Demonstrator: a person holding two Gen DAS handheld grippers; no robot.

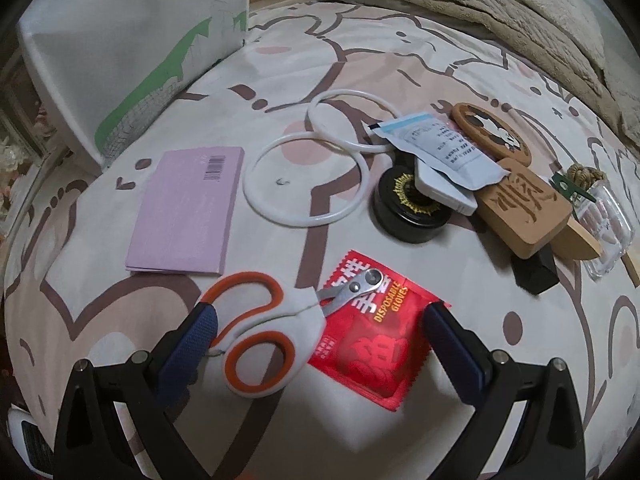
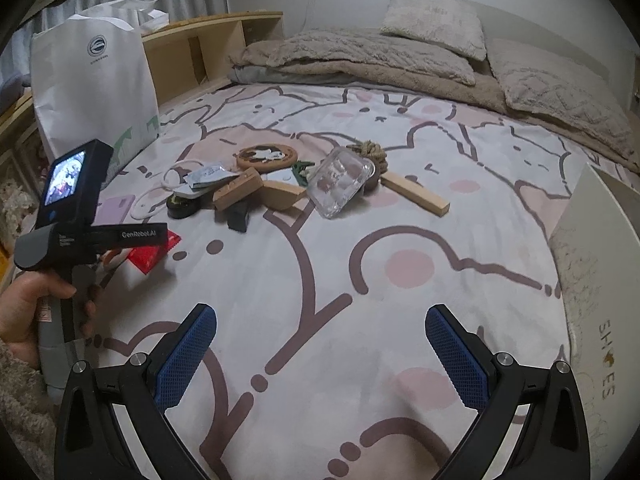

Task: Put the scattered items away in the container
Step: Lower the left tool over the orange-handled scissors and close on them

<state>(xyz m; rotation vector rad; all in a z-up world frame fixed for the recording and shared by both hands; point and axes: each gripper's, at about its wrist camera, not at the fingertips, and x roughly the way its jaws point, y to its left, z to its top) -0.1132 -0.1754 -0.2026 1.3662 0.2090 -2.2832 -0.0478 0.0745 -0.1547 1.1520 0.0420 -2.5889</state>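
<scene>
My left gripper (image 1: 320, 320) is open low over the bed, its jaws either side of orange-and-white scissors (image 1: 264, 344) and a red disposable-gloves packet (image 1: 376, 344). Its left finger (image 1: 196, 332) touches the scissor handle. Beyond lie a lilac booklet (image 1: 188, 208), two white rings (image 1: 308, 180), a black round tin (image 1: 412, 208), a white tube (image 1: 444, 152), a carved wooden block (image 1: 524, 208) and a glass jar (image 1: 604, 224). A white paper bag (image 1: 120, 52) stands at the back left, also in the right wrist view (image 2: 96, 80). My right gripper (image 2: 320, 344) is open and empty over bare sheet.
A white shoe box (image 2: 592, 248) stands at the right edge of the bed. Folded beige blankets and pillows (image 2: 420, 56) lie at the bed's head. A wooden shelf (image 2: 208, 44) runs along the far left side. The pile of items (image 2: 280, 184) sits mid-bed.
</scene>
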